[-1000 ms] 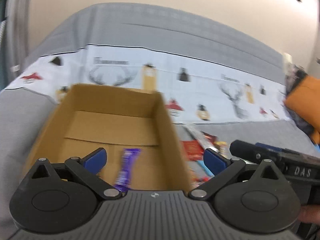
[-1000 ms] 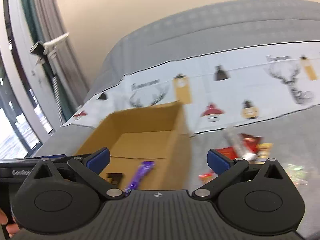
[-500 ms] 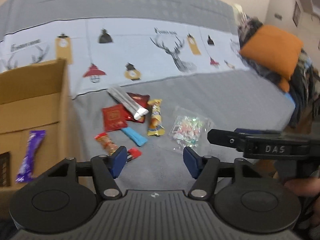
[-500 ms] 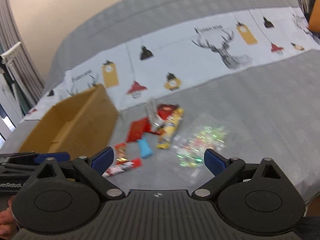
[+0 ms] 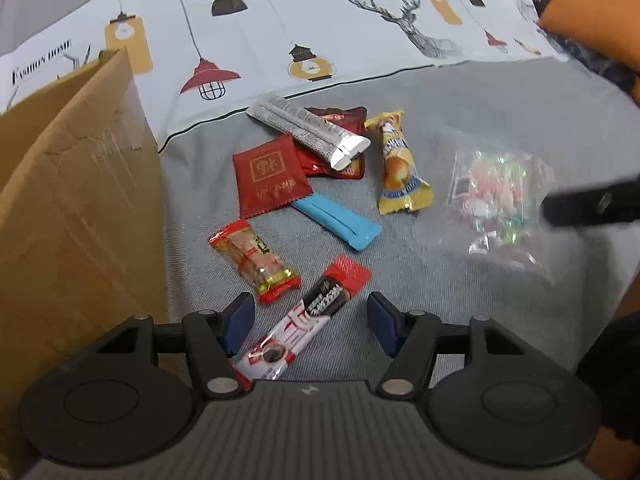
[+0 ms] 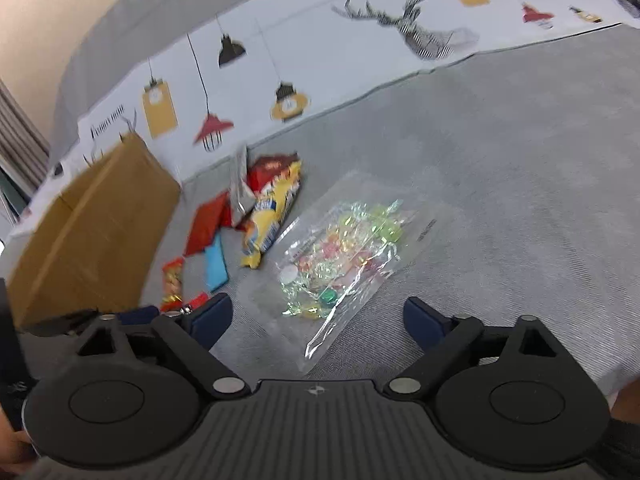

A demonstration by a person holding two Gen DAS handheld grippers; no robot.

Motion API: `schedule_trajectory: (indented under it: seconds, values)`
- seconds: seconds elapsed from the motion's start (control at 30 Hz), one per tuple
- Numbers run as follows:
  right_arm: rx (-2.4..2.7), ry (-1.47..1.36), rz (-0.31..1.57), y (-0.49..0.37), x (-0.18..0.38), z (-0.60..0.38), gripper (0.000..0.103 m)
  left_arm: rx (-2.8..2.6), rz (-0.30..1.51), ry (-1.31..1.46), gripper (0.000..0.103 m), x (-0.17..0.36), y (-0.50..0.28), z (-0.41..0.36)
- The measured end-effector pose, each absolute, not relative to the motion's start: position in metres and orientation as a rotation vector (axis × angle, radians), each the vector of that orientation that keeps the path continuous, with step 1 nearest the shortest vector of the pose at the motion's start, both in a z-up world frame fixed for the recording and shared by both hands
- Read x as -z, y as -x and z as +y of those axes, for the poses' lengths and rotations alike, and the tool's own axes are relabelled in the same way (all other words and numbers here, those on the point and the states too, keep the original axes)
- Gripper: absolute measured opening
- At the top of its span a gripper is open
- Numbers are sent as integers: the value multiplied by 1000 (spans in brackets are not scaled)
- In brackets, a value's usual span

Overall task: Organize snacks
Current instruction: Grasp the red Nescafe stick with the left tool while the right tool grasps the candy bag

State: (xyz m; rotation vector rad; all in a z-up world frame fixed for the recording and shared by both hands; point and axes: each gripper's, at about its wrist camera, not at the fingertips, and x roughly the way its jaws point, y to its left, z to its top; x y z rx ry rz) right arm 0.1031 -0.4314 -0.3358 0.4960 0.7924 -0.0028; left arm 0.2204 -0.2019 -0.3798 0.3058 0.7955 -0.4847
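Observation:
My left gripper (image 5: 310,322) is open, its jaws on either side of a red, black and white coffee stick (image 5: 308,320) lying on the grey bed cover. Beyond it lie a red-ended sausage snack (image 5: 254,260), a blue stick (image 5: 338,220), a red sachet (image 5: 270,176), a silver packet (image 5: 308,130) and a yellow wrapped snack (image 5: 400,164). The cardboard box (image 5: 76,208) stands at the left. My right gripper (image 6: 316,320) is open just above the near end of a clear bag of candies (image 6: 344,248).
A white printed band with lamps and deer (image 5: 320,28) runs across the bed behind the snacks. An orange cushion (image 5: 600,12) lies at the far right. The right gripper's finger (image 5: 592,202) shows at the right edge of the left wrist view.
Both grippers swung right from over the box to the snack pile and dropped lower. The left gripper's jaws now straddle the coffee stick; the right hovers at the candy bag.

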Motion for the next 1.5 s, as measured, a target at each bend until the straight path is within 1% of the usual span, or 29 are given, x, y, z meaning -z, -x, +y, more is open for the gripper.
schedule_trajectory:
  seconds: [0.03,0.07,0.13,0.17,0.2,0.23,0.3,0.4,0.43,0.47,0.6,0.8,0.83,0.87,0.9,0.93,0.97,1.0,1.03,1.07,1.1,1.13,1.17,1.2,1.23,1.37,1.4,1.47,1.5]
  values:
    - [3,-490,812,-110,340,-429,91,494,805,-287,58,379,-224,-201]
    - [6,-486,825,-113,343,-426,90,511,808,-273,40,379,-226,-200]
    - [-11,-463,842,-120,348,-419,82,533,806,-294,18,375,-224,-207]
    - [-6,-436,854,-123,350,-414,78,542,813,-297,12,374,-223,-209]
    - [8,-409,859,-125,350,-411,68,546,823,-288,12,373,-222,-210]
    - [27,-373,860,-127,350,-407,52,548,838,-269,12,372,-224,-210]
    - [40,-365,862,-129,350,-408,31,550,857,-242,12,369,-224,-209]
    - [35,-454,856,-124,352,-420,19,560,874,-199,11,366,-224,-209]
    - [43,-464,857,-122,352,-423,10,567,869,-183,7,363,-225,-209]
    - [53,-459,857,-119,351,-424,8,573,860,-178,7,361,-227,-211]
    - [94,-414,832,-105,340,-431,6,571,848,-149,7,351,-234,-217]
    - [126,-414,807,-93,334,-442,4,555,900,-156,9,364,-228,-210]
    - [126,-413,807,-94,334,-442,4,545,905,-153,22,364,-227,-208]
    - [123,-420,805,-95,334,-443,4,527,908,-159,52,364,-227,-206]
    - [126,-435,804,-97,334,-444,5,509,902,-165,64,365,-228,-204]
    - [130,-459,807,-98,336,-446,9,503,902,-163,69,367,-229,-203]
    - [131,-478,815,-100,339,-448,9,507,905,-155,69,370,-232,-201]
    - [146,-487,825,-103,344,-448,21,507,889,-151,68,371,-232,-199]
    - [159,-506,837,-105,350,-449,32,502,877,-163,62,372,-232,-199]
    - [150,-525,823,-106,352,-450,36,494,861,-188,56,372,-231,-202]
    - [138,-537,806,-107,352,-448,50,488,850,-195,50,371,-229,-202]
    - [113,-546,796,-109,351,-445,70,491,843,-193,34,371,-228,-203]
    - [86,-548,791,-111,351,-442,78,506,839,-192,19,370,-226,-204]
    - [75,-544,791,-113,351,-438,91,520,839,-194,19,369,-224,-205]
    - [69,-539,790,-116,350,-434,94,532,840,-196,19,369,-221,-205]
    - [48,-539,797,-126,354,-423,95,546,839,-198,18,370,-216,-206]
    - [50,-499,800,-130,355,-417,94,547,844,-192,18,370,-217,-206]
    - [110,-268,830,-137,356,-396,65,543,842,-188,18,370,-219,-207]
    - [109,-198,819,-136,355,-389,48,543,837,-196,18,370,-219,-208]
